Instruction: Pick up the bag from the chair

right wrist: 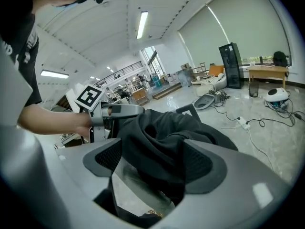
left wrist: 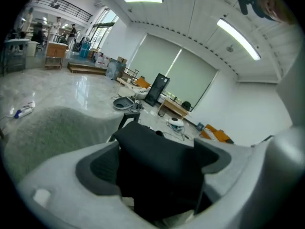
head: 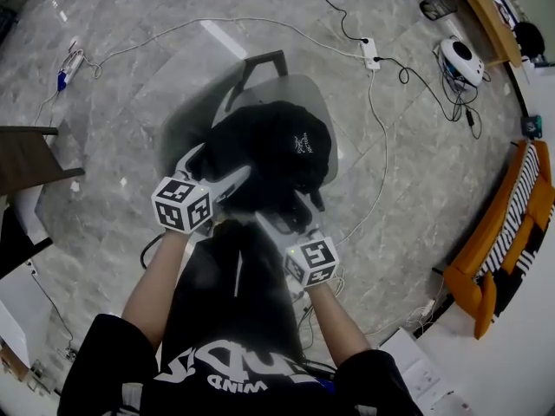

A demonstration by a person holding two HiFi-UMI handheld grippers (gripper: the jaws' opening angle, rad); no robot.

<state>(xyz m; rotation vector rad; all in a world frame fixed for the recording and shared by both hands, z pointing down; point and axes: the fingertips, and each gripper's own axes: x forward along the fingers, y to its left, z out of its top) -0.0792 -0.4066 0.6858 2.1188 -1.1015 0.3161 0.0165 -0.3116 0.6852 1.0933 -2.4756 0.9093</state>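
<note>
A black fabric bag [head: 277, 146] with a small white logo lies bunched over the seat of a translucent grey chair [head: 186, 115] with a dark frame. My left gripper [head: 232, 180] is shut on the bag's near left edge, and black cloth [left wrist: 152, 142] fills the gap between its pads [left wrist: 102, 168]. My right gripper [head: 299, 208] is shut on the bag's near right side, with folds of the bag [right wrist: 157, 132] pinched between its pads [right wrist: 202, 163]. The left gripper [right wrist: 119, 111] also shows in the right gripper view. I cannot tell whether the bag still rests on the seat.
A white power strip [head: 370, 53] and cables run across the marble floor beyond the chair. A white round device [head: 460, 59] and a wooden desk [head: 486, 11] are at the far right, an orange sofa [head: 512, 232] at the right edge, and a dark table [head: 26, 159] at the left.
</note>
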